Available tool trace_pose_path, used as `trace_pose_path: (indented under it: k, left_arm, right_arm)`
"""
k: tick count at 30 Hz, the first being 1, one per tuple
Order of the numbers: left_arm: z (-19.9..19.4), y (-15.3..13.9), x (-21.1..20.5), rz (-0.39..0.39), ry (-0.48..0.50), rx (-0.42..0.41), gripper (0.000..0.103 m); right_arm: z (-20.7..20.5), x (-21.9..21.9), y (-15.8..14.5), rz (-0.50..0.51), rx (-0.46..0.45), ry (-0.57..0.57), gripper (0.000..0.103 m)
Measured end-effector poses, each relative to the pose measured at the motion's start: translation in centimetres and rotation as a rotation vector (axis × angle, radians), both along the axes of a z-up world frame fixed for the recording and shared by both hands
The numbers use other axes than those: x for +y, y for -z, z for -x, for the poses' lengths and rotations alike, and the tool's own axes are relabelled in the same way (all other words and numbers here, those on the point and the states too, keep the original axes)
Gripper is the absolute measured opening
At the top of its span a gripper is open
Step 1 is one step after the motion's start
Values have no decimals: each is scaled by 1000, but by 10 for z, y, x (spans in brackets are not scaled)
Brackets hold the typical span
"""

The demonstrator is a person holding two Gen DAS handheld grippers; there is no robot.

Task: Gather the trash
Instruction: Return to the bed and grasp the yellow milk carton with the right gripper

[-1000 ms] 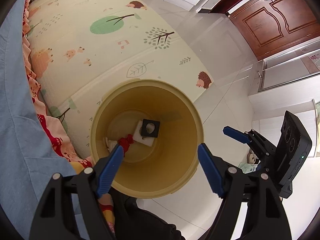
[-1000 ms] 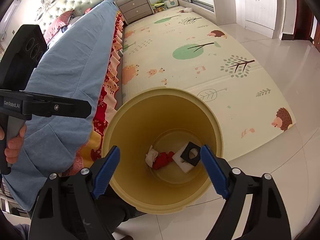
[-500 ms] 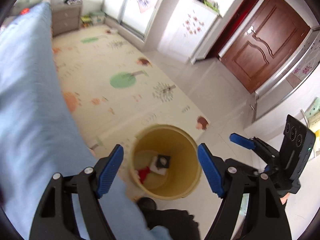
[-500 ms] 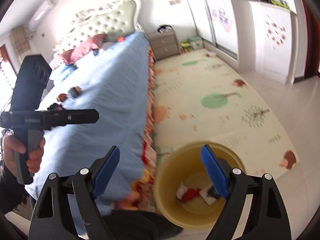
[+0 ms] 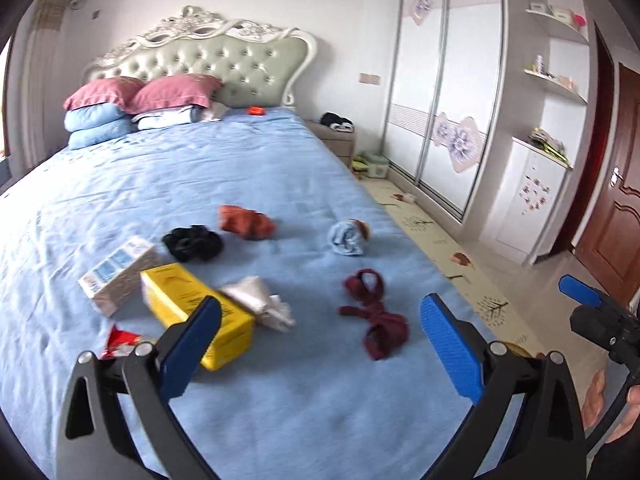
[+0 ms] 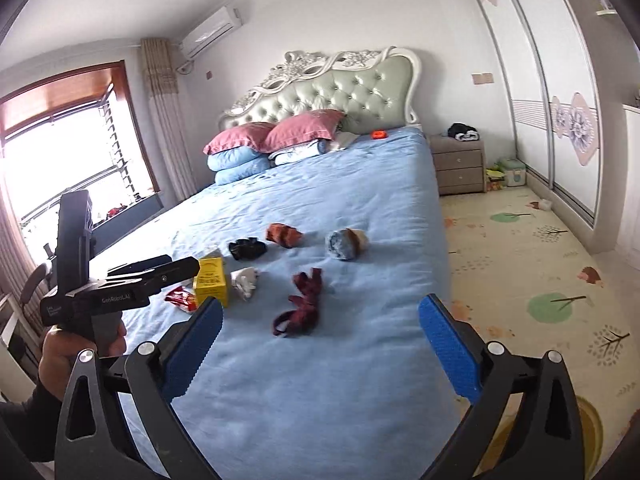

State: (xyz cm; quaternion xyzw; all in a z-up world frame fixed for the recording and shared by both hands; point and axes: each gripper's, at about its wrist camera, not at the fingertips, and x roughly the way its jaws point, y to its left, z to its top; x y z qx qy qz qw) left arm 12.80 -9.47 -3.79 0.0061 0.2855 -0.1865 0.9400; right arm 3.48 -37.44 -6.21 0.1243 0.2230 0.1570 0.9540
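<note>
Window [image 6: 72, 160] only in right view; both tongs opening, nothing between.

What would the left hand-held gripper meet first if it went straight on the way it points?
Probably the blue bedsheet, near the dark red cloth. The left hand-held gripper has jaws opening with nothing between them; depth is hard to judge.
</note>
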Motion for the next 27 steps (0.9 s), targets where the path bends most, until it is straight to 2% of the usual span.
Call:
trace_pose_path:
  k: [4, 7, 11, 15, 17, 19, 23, 27]
  left_arm:
    - [-6, 6, 63, -2, -81, -11, 99]
    - [-12, 14, 103, 18, -93, 3, 99]
    - [-18, 25, 139, 39, -95, 14, 99]
    - [-26, 36, 166, 48, -125, 30, 99]
    - [-31, 40, 174, 46, -126, 43, 99]
    - [-35, 44, 178, 41, -123, 44, 99]
    - [-39, 47, 176, 44, -90, 50, 99]
    - [-41, 51, 168, 27, -60, 54, 99]
  right_arm:
    - [-24, 55, -9, 17, -7, -89, 95]
    - [-39, 94, -10, 46, 4, -154, 95]
    - [-62, 143, -7, 82, 38, -228, 95]
    - [-99, 183, 3, 142, 112, -267, 94]
    - [-118, 198, 12, 162, 176, -303, 88]
    - [-134, 214, 22, 196, 233, -342, 75]
    - [-153, 228, 35, 276, 268, -338, 74]
    - [-162, 233, 41, 310, 284, -320, 74]
